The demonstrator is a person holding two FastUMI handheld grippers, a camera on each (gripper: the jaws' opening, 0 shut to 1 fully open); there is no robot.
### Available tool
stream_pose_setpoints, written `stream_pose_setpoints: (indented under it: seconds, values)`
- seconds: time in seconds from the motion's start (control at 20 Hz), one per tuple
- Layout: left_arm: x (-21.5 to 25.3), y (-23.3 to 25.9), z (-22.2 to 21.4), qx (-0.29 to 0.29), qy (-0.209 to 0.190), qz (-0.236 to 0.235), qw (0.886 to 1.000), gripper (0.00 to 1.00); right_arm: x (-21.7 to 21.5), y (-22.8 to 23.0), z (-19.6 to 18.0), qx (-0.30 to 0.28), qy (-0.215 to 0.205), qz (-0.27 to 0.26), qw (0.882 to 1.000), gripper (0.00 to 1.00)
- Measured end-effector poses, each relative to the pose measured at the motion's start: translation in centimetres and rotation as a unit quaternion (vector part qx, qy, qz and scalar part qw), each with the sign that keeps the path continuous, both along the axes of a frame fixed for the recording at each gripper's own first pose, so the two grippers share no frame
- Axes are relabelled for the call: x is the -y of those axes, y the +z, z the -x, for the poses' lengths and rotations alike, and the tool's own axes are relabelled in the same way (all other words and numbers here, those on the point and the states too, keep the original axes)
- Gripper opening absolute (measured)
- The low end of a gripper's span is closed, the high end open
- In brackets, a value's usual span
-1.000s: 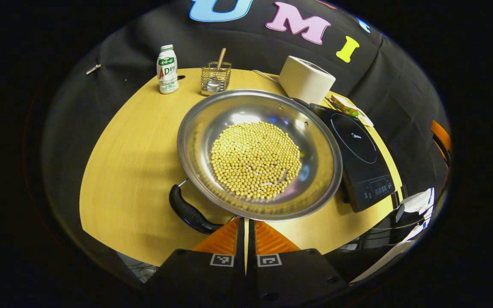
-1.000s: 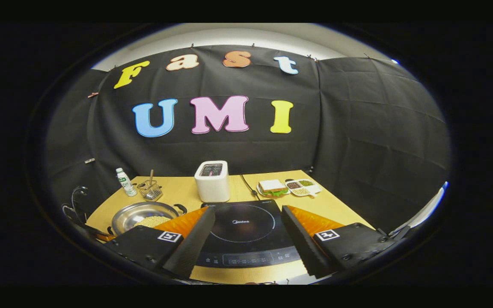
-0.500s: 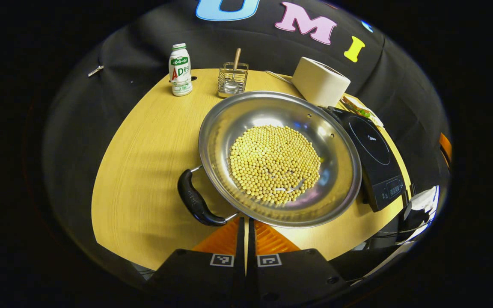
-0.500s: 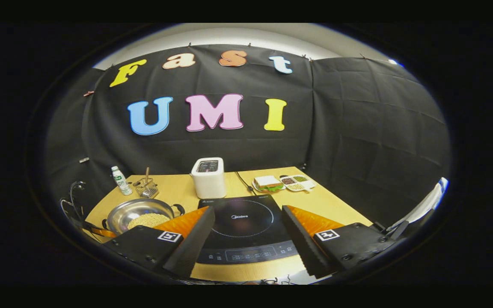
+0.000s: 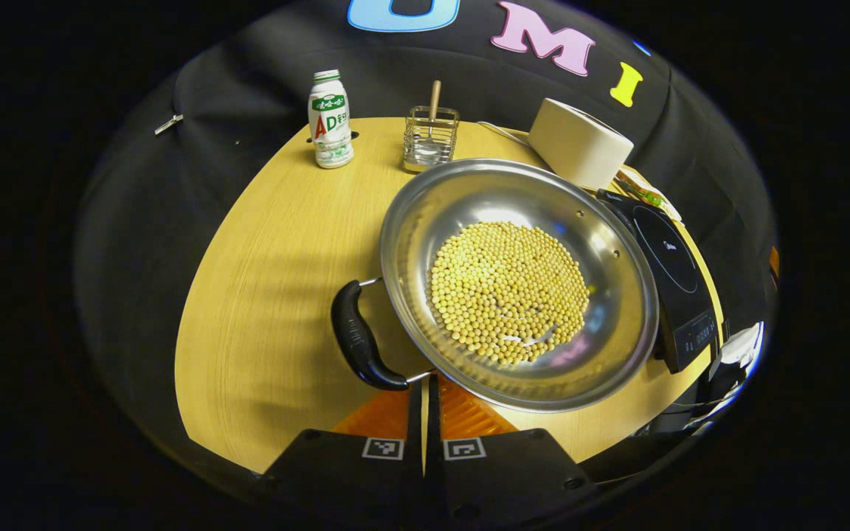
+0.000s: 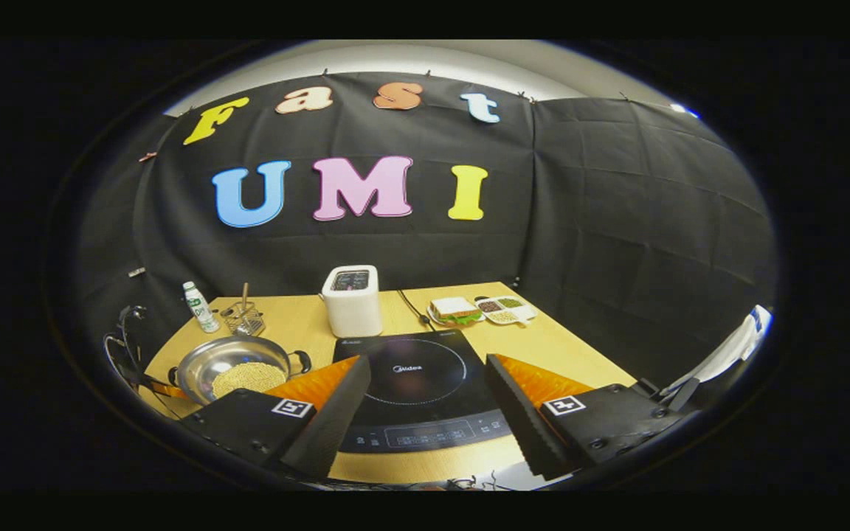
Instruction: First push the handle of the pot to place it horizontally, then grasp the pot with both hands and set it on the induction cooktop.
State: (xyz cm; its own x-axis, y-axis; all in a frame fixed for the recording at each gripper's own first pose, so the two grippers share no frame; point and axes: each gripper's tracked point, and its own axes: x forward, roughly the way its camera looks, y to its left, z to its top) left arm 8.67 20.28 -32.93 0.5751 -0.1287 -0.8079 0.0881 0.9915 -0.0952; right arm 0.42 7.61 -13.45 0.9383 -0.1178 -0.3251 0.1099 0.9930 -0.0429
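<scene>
In the left gripper view, the pot's black curved handle (image 5: 361,344) sits lower left of the shiny steel pot of yellow beans (image 5: 517,284) at frame centre. The left gripper (image 5: 425,402), fingers pressed together, sits by its lower end, likely for pushing. In the right gripper view, the right gripper (image 6: 425,405) is spread wide before the black induction cooktop (image 6: 417,387), seemingly waiting.

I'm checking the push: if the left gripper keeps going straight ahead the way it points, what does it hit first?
Most likely the pot: the shut left gripper sits right at its near rim, beside the black handle. Whether they already touch is unclear.
</scene>
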Motion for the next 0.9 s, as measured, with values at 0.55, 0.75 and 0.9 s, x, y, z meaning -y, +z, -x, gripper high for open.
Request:
stream_pose_setpoints:
  seconds: [0.55, 0.75, 0.9]
  values:
    - [-2.8, 0.2, -3.5, 0.005, 0.013, -0.029, 0.999, 0.05, -1.7, -1.0, -1.0, -0.023, 0.01, 0.011, 1.0, 0.97]
    - [-3.6, 0.4, -4.9, 0.009, 0.002, -0.054, 0.998, 0.05, -1.0, -1.4, -1.1, -0.031, -0.001, 0.019, 0.999, 0.97]
    - [-4.0, 0.3, -6.0, 0.013, 0.011, -0.052, 0.998, 0.05, -0.5, -1.4, -1.0, -0.031, -0.007, 0.021, 0.999, 0.97]
